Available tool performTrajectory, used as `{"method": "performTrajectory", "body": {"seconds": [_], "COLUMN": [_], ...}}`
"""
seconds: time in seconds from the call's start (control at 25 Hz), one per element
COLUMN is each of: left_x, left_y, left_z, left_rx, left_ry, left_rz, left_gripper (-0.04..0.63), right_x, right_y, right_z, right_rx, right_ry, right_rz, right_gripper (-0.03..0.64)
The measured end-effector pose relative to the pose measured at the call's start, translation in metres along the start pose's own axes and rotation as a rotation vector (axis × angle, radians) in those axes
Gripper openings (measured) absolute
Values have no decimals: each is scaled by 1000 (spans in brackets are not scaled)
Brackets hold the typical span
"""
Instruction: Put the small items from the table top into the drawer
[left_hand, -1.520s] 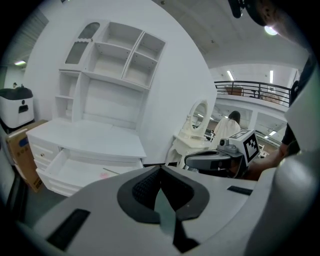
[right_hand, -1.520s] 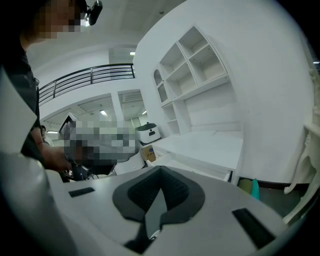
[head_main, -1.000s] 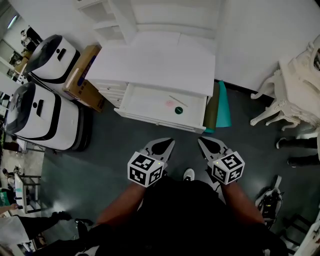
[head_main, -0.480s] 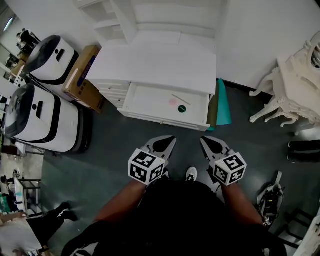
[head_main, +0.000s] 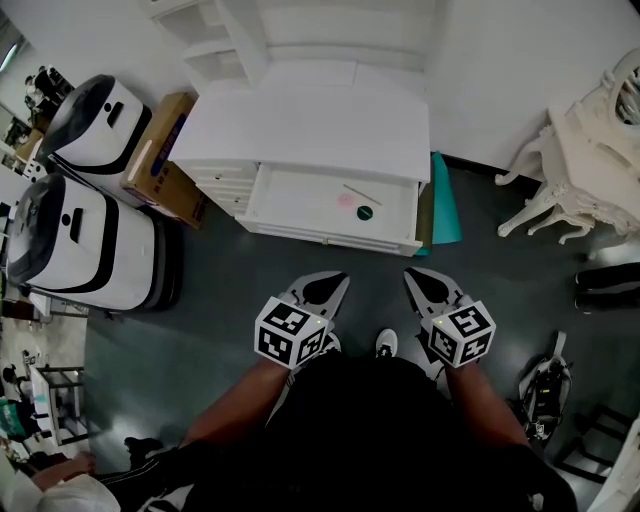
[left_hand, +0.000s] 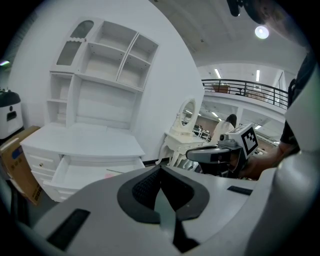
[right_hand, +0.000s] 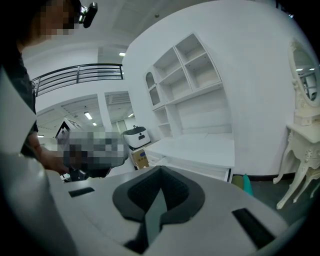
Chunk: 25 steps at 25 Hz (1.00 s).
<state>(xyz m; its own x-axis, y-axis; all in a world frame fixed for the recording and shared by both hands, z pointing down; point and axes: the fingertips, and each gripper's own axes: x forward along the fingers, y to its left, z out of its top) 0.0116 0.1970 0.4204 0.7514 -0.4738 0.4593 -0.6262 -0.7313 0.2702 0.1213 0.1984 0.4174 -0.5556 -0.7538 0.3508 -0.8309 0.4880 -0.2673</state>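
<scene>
Two closed, empty claws: left gripper (head_main: 330, 288) and right gripper (head_main: 420, 285) hover before open drawer (head_main: 300, 205) holding green disc (head_main: 365, 212).

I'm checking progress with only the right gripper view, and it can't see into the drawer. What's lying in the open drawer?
Observer: In the head view, the drawer holds a dark green round item, a pink item and a thin stick, all toward its right end.
Operator: My view also blurs the other hand. Is the left hand-held gripper carrying anything?
Observer: No. The left gripper view shows the left hand-held gripper with its jaws together and nothing between them.
</scene>
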Motion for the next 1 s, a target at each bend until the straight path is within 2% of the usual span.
{"method": "performTrajectory", "body": {"seconds": [1.0], "left_x": [2], "left_y": [3], "left_z": [-2], "left_rx": [-20], "left_ry": [-12], "left_rz": [2], "left_gripper": [3], "right_x": [9], "right_y": [6], "right_z": [-3], "right_rx": [-39], "right_ry": [25], "right_rz": [25], "right_gripper": [25]}}
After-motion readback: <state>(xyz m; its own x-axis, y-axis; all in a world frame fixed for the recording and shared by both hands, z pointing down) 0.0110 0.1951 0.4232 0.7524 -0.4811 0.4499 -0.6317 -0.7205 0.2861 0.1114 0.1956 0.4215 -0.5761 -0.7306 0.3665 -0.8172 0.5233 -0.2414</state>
